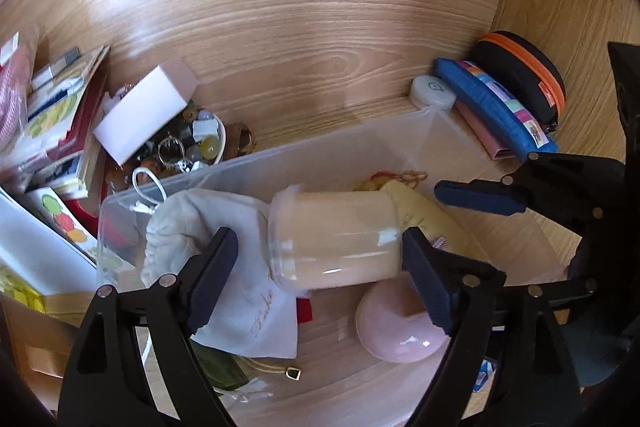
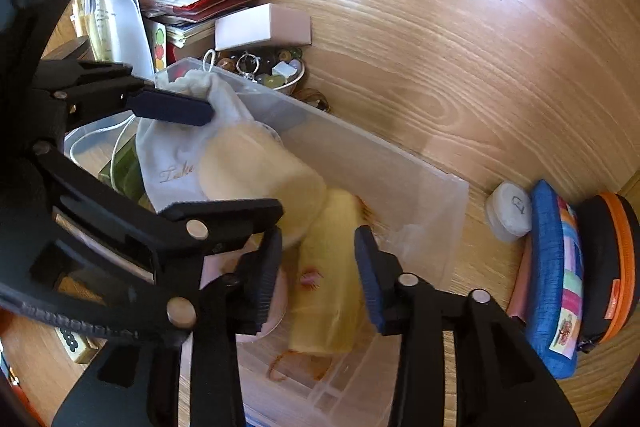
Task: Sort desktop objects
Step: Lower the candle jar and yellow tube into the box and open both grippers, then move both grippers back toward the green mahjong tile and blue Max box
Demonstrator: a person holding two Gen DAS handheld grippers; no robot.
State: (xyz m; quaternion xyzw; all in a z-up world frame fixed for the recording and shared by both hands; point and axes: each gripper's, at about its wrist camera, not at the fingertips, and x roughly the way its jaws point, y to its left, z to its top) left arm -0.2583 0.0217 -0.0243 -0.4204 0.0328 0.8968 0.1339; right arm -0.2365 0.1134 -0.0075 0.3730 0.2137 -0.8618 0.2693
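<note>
Left claw (image 1: 316, 259) stands spread around a clear jar (image 1: 334, 239) lying inside the translucent bin (image 1: 420, 135), pads not pressing. Right claw (image 2: 318, 275) straddles a yellow pouch (image 2: 328, 291), partly spread. Judged partway: trinket bowl (image 1: 218, 143) and book stack (image 1: 64, 115) remain on the tabletop (image 1: 320, 27).
</note>
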